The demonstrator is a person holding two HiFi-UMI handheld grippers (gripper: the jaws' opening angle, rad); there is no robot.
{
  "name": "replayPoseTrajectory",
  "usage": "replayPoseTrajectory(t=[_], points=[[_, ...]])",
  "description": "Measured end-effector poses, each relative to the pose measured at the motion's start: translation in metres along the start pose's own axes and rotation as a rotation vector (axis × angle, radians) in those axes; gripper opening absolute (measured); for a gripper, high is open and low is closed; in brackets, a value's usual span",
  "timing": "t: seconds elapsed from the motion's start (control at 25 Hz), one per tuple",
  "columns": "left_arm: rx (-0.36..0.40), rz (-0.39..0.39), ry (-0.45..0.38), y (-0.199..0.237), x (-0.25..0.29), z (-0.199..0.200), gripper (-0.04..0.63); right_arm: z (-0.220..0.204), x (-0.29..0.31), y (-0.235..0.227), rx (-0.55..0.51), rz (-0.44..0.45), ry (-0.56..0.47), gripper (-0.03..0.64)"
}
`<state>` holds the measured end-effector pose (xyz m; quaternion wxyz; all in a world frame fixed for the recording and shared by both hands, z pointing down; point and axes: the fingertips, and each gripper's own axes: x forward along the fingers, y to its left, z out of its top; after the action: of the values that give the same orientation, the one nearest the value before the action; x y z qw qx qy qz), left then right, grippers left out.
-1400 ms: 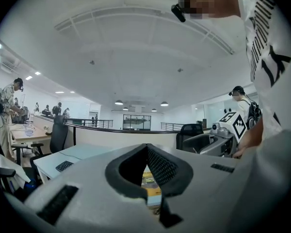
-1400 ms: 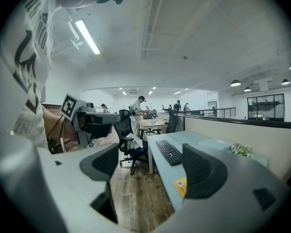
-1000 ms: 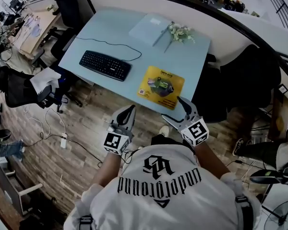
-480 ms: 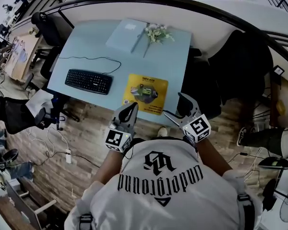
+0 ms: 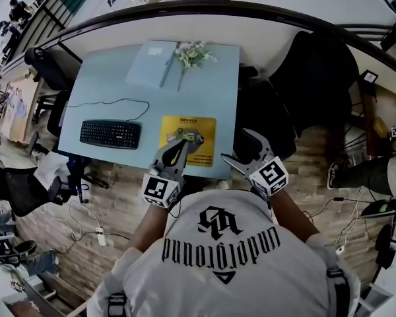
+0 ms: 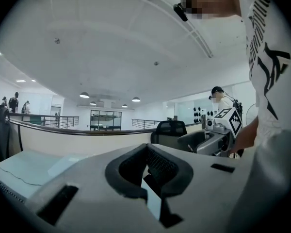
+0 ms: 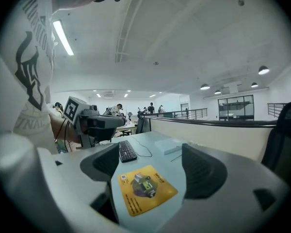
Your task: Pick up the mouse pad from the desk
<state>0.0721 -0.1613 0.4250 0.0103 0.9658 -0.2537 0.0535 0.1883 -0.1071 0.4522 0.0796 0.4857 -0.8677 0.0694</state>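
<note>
Head view first: the yellow mouse pad (image 5: 188,134) lies flat near the front edge of the pale blue desk (image 5: 99,84), to the right of the black keyboard (image 5: 110,134). Farther back sit a flat pale box (image 5: 148,65) and a sprig of flowers (image 5: 193,55) across its right edge. The left gripper (image 5: 177,150) is held at the desk's front edge, and its tip overlaps the pad's near half from this angle. Whether it touches the pad can't be judged here. The right gripper (image 5: 235,145) is just off the pad's right side, at the desk's corner, with its jaws spread.

Left gripper view now: the left gripper (image 6: 147,152) is closed, its dark pads (image 6: 128,166) meeting at the tips with nothing between them. It looks out level over the room. A strip of the desk (image 6: 24,164) shows low on the left, the right gripper (image 6: 218,129) is off to the right, and a black chair (image 6: 169,129) stands beyond.

Right gripper view: the right gripper (image 7: 153,168) is wide open and empty. The pad (image 7: 146,188) lies on the desk (image 7: 153,157) framed between the two jaws but beyond them, with neither pad (image 7: 200,171) touching it. The keyboard (image 7: 127,151) and box (image 7: 172,145) are behind it, and the left gripper (image 7: 94,123) is at the left.
</note>
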Motion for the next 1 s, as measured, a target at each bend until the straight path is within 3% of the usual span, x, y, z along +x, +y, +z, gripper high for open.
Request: replayPoseTrajectory(t=[0.4,1.0], points=[[0.004,-0.106,0.034,0.027,0.040,-0.009,0.008,0.000,0.026,-0.022,0.044,-0.068,0.012,0.390],[-0.041,-0.180,0.158,0.118,0.057,-0.060,0.008,-0.030,0.115,-0.049,0.130,-0.161,0.097,0.393]])
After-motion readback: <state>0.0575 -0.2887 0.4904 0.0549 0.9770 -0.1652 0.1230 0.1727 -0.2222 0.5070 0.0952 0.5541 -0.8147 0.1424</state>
